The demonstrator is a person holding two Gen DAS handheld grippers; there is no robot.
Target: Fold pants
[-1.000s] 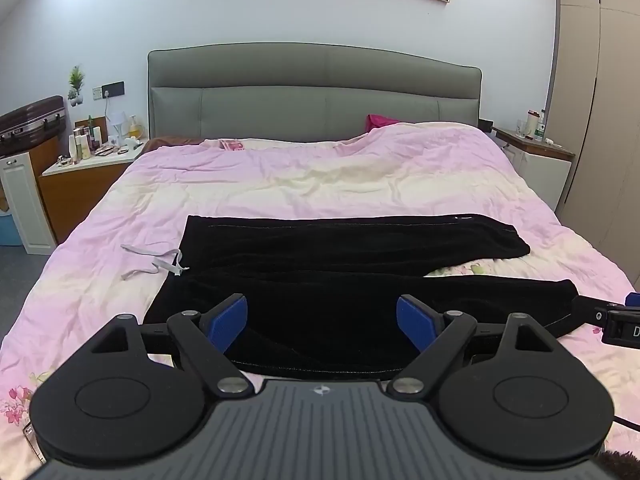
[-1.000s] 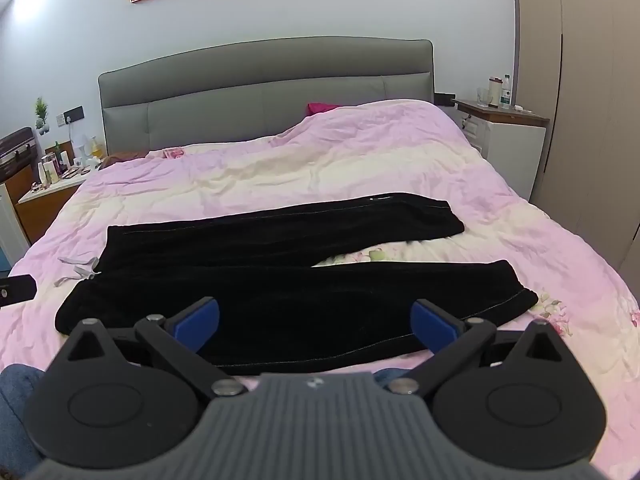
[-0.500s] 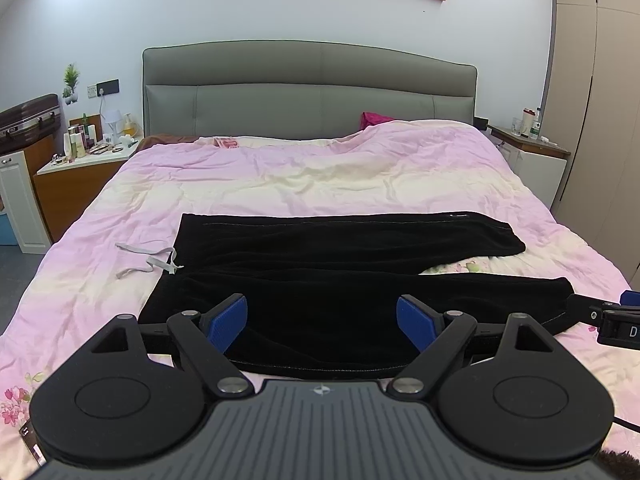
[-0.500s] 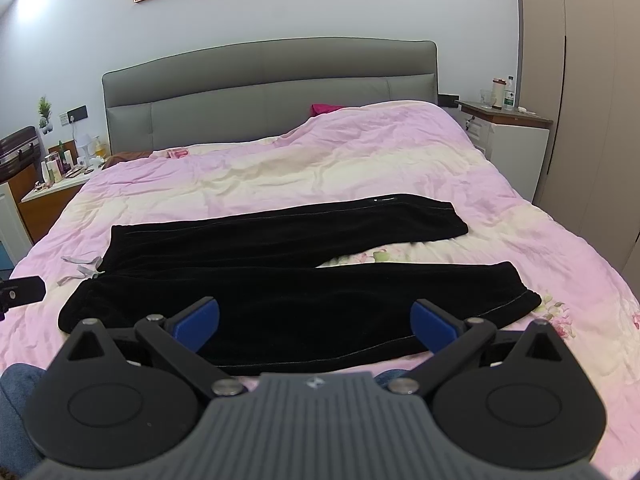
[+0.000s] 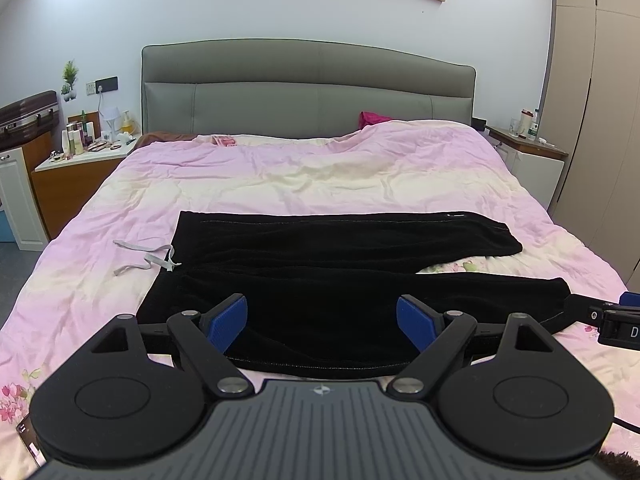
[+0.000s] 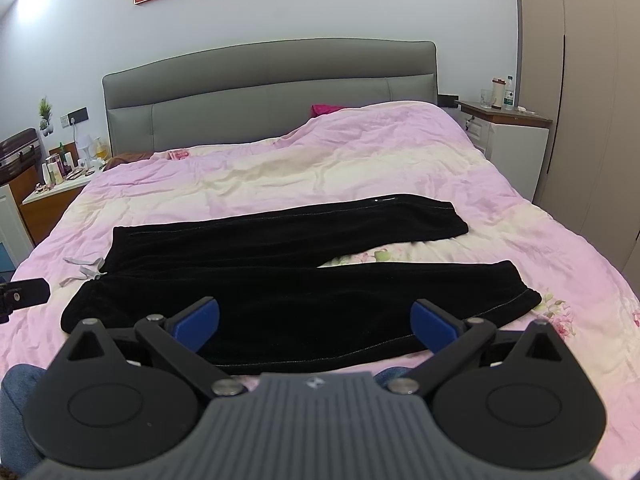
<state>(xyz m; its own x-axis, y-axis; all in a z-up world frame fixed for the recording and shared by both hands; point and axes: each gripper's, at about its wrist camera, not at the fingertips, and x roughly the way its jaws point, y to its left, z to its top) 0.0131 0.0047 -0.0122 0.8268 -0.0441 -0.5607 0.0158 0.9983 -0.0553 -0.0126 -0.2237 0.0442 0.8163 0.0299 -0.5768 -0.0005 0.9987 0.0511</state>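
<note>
Black pants (image 5: 328, 276) lie flat across the pink bed, waist to the left, both legs spread apart to the right; they also show in the right wrist view (image 6: 280, 272). A grey drawstring (image 5: 144, 258) trails from the waist. My left gripper (image 5: 322, 320) is open and empty, held above the near edge of the pants by the waist half. My right gripper (image 6: 316, 320) is open and empty above the near leg. The right gripper's tip (image 5: 616, 320) shows at the left view's right edge.
The bed's pink quilt (image 5: 320, 172) runs to a grey headboard (image 5: 308, 92). A nightstand with bottles (image 5: 80, 152) stands on the left, a white nightstand (image 6: 512, 136) on the right, wardrobes (image 6: 580, 80) beyond it. A knee in jeans (image 6: 16, 392) is at lower left.
Both views shift slightly; the pants and grippers' openings stay the same.
</note>
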